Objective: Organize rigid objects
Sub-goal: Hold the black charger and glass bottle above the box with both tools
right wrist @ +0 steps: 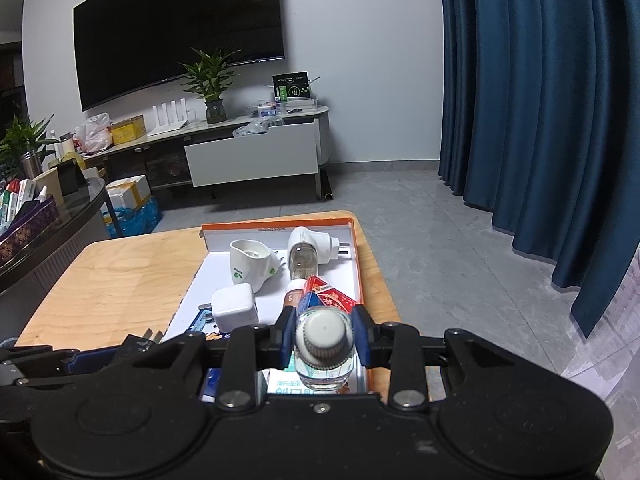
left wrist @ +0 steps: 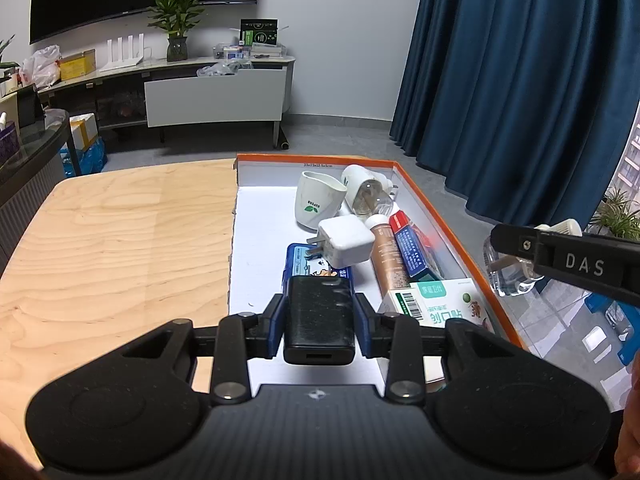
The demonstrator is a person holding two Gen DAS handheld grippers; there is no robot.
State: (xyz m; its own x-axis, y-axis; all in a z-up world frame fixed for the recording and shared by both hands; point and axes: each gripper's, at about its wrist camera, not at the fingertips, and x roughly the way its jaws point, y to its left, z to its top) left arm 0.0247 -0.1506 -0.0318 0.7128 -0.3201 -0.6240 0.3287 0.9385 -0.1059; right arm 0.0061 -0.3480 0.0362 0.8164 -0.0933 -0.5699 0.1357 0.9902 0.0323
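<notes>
My left gripper [left wrist: 319,312] is shut on a black charger [left wrist: 320,320] and holds it just above the near end of an orange-rimmed box [left wrist: 440,216]. My right gripper [right wrist: 324,332] is shut on a small clear bottle [right wrist: 325,372] with a white ribbed cap, over the box's near right corner. In the box lie a white cup [left wrist: 318,200], a plug-in vaporiser [left wrist: 366,192], a white charger [left wrist: 346,242], a brown tube [left wrist: 386,256], a red-and-blue toothpaste carton [left wrist: 412,246], a blue tin [left wrist: 300,260] and a green-and-white carton [left wrist: 436,306].
The box sits on the right part of a light wooden table [left wrist: 120,240]. Grey floor and a blue curtain [left wrist: 520,80] lie past the table's right edge. A TV cabinet [right wrist: 256,156] stands at the far wall and a dark counter [right wrist: 52,224] stands to the left.
</notes>
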